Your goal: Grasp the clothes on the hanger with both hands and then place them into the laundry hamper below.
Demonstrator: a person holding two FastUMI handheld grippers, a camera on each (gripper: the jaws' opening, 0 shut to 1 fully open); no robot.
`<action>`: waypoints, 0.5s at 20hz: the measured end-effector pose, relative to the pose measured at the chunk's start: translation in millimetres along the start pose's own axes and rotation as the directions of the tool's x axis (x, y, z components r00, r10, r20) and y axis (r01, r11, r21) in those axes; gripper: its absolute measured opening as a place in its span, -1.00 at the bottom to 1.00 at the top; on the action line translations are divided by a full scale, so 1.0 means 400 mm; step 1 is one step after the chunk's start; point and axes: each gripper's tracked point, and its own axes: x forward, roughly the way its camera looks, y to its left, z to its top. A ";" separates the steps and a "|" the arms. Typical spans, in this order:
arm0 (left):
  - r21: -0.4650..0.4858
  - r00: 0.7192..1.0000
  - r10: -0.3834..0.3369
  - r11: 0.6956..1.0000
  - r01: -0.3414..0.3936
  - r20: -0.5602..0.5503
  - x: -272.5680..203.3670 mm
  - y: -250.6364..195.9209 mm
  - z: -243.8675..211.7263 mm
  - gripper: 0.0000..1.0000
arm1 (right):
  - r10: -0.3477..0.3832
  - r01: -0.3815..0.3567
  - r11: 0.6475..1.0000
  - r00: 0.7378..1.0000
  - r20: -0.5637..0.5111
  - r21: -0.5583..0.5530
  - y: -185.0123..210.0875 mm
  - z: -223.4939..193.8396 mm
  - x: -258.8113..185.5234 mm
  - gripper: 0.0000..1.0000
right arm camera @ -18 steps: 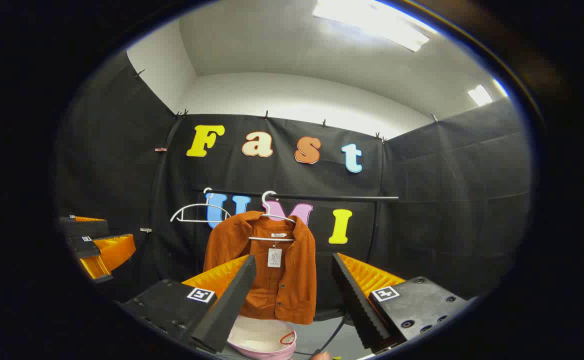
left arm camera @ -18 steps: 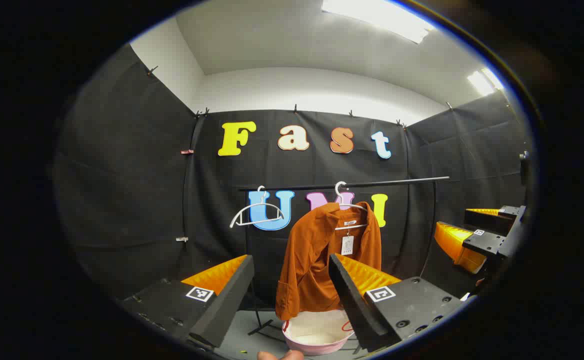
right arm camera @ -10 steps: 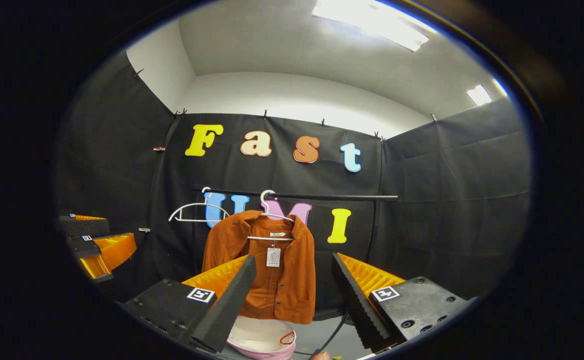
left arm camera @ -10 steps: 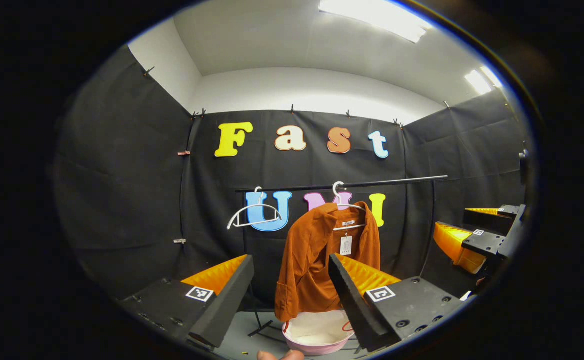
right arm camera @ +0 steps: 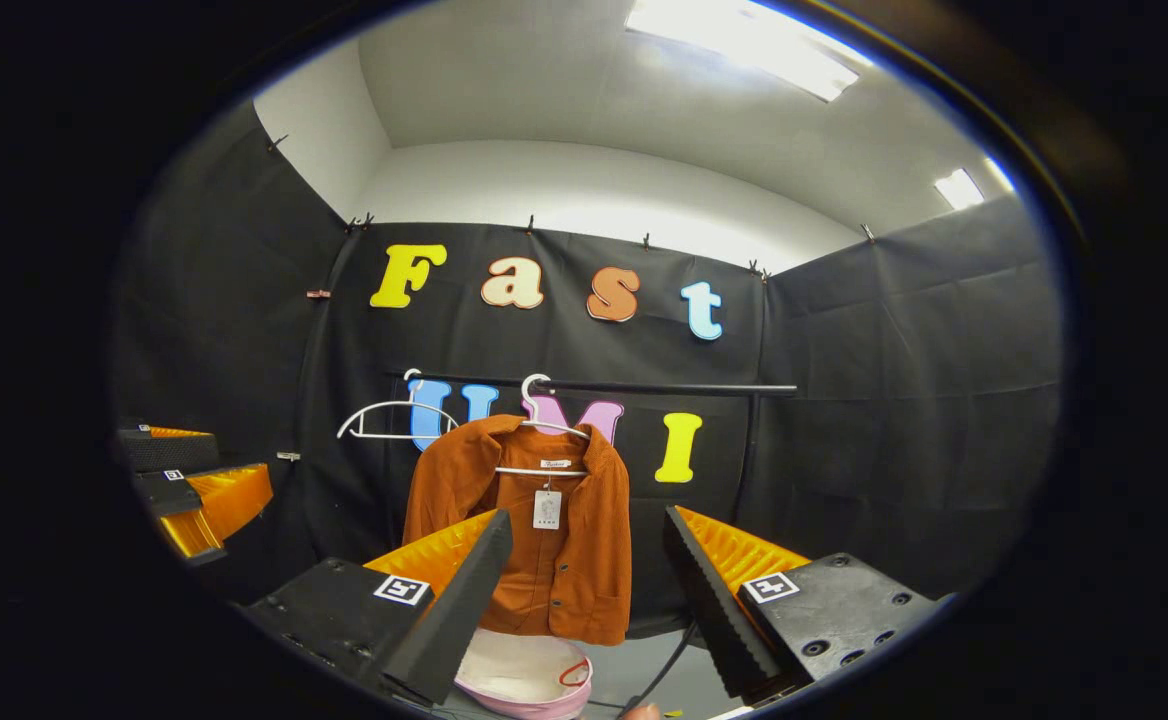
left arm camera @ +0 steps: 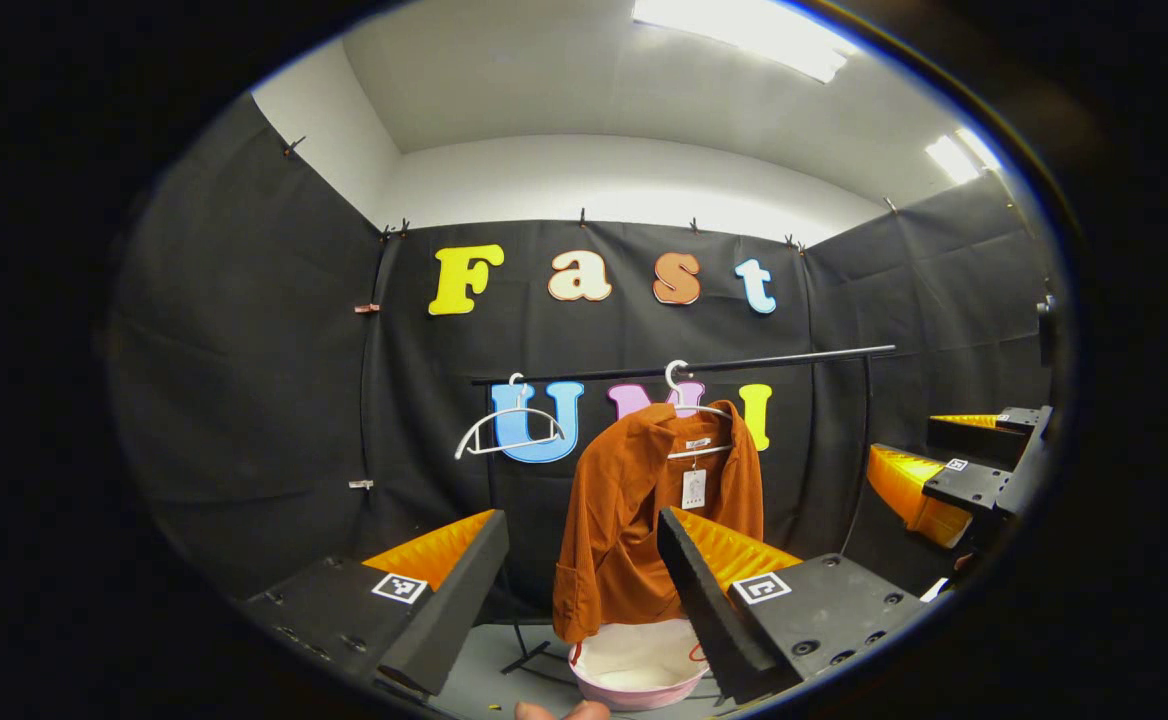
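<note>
While the rust-orange jacket (left arm camera: 644, 520) hangs on a white hanger (left arm camera: 689, 405) from the black rail (left arm camera: 704, 366), w/ a pink-rimmed laundry hamper (left arm camera: 637, 668) on the floor right below its hem, both grippers sit well back from it. The left gripper (left arm camera: 584, 590) has its fingers spread wide w/ nothing btwn them, and the right gripper (right arm camera: 589, 590) is just as wide apart and empty. A second, bare white hanger (right arm camera: 384, 420) hangs on the rail to the jacket's left.
</note>
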 end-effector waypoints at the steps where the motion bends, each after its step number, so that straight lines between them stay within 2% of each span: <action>1: -0.001 1.000 -0.001 1.000 0.001 -0.001 -0.001 -0.001 -0.002 0.89 | -0.002 0.002 1.000 1.000 -0.001 -0.001 -0.002 0.001 0.001 0.97; 6: 0.001 1.000 -0.011 1.000 0.011 -0.002 0.018 -0.008 -0.001 0.89 | -0.012 0.012 1.000 1.000 -0.018 0.014 -0.010 -0.013 0.011 0.95; 10: -0.008 1.000 -0.017 1.000 0.017 0.002 0.077 -0.025 -0.002 0.89 | -0.029 0.029 0.999 0.999 -0.021 0.020 -0.037 -0.022 0.056 0.95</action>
